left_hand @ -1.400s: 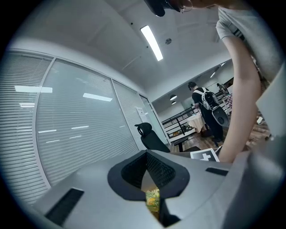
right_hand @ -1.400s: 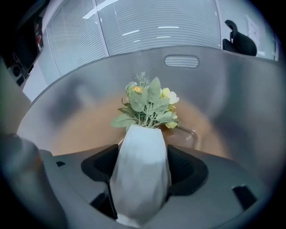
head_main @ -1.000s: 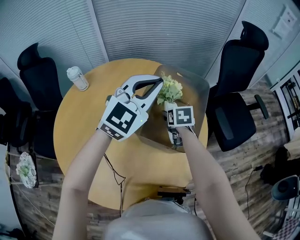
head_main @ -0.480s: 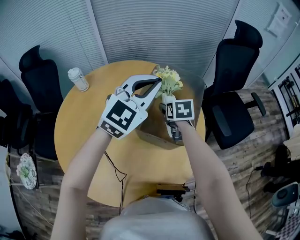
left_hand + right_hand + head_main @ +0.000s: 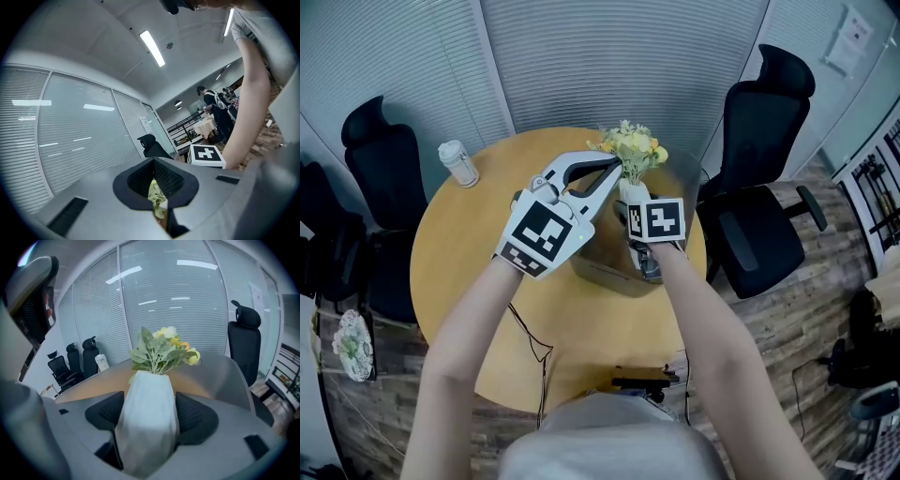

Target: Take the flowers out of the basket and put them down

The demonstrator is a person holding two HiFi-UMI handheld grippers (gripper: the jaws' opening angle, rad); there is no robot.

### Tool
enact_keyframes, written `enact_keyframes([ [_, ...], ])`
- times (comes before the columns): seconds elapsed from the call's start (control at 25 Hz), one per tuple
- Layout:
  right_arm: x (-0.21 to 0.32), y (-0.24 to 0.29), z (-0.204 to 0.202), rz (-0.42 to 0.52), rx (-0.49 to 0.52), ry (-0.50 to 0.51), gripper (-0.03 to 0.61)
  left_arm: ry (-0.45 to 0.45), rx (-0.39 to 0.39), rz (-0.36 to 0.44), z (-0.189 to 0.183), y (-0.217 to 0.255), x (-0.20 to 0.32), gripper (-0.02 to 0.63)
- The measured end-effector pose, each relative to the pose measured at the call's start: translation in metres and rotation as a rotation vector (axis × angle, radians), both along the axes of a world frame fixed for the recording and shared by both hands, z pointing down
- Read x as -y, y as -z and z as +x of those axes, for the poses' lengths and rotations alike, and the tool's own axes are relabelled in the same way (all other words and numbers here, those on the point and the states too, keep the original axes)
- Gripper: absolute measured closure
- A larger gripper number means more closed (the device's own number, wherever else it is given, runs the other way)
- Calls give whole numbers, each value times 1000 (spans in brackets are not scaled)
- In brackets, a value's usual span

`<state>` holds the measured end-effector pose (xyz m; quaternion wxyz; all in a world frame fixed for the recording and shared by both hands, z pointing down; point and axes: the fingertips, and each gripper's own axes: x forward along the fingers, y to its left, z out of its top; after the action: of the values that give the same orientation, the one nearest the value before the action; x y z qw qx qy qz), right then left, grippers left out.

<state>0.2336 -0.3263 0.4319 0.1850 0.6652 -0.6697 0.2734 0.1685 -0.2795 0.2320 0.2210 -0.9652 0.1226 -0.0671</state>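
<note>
right hand-held gripper [image 5: 149,414]: jaws wide, clamped on white vase [image 5: 146,399] of flowers [image 5: 634,146], held over basket [image 5: 602,274] on worktop [image 5: 469,258] | left hand-held gripper [image 5: 157,190]: jaws nearly together, tips beside flowers, leaf showing through slit

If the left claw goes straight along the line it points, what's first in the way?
Most likely the bunch of yellow and green flowers in the white vase that the right claw holds; it shows just beyond the tips of the left claw. Depth is unclear.
</note>
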Motion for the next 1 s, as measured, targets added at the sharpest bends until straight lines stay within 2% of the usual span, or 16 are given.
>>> enact_keyframes([
  [0.24, -3, 23, -1, 66, -35, 19, 216, 10, -9, 3, -4, 5, -7, 611],
  [0.68, -17, 51, -7, 194, -47, 18, 216, 33, -22, 5, -16, 10, -21, 611],
  [1.0, -30, 69, -9, 280, -34, 12, 216, 65, -49, -22, -33, 8, -30, 611],
])
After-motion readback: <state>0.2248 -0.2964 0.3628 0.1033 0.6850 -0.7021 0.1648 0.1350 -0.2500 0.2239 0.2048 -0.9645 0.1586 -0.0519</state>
